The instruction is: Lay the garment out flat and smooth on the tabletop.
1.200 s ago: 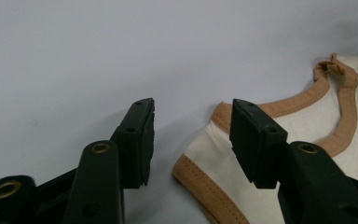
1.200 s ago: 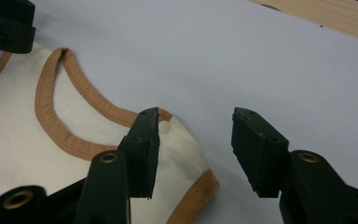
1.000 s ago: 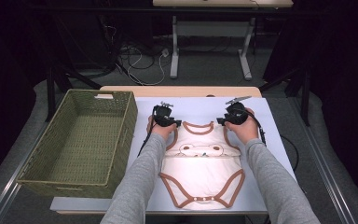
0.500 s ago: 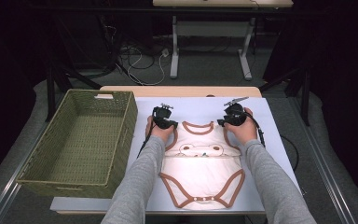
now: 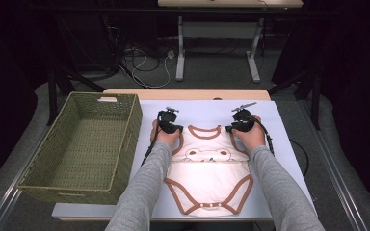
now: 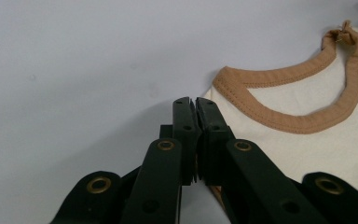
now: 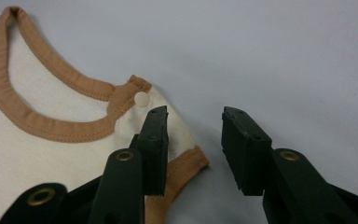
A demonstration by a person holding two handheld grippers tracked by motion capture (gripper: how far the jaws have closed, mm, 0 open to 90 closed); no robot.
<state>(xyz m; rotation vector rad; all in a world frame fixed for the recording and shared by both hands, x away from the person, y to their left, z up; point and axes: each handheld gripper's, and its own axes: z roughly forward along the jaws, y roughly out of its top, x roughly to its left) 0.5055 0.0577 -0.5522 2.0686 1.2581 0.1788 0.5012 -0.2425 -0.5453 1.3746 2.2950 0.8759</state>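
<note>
A cream baby bodysuit with tan trim and a bear print lies flat on the pale blue table, neck away from the person. My left gripper sits at its left shoulder. In the left gripper view the jaws have just been closing and now stand together, pinching the edge of the bodysuit at the shoulder corner. My right gripper is at the other shoulder. Its jaws have narrowed slightly but are open, one above the bodysuit near a white snap, the other above bare table.
A large woven green basket stands at the table's left, right beside the bodysuit and my left forearm. Bare pale blue table surface stretches beyond the grippers. Table legs and cables sit on the floor behind.
</note>
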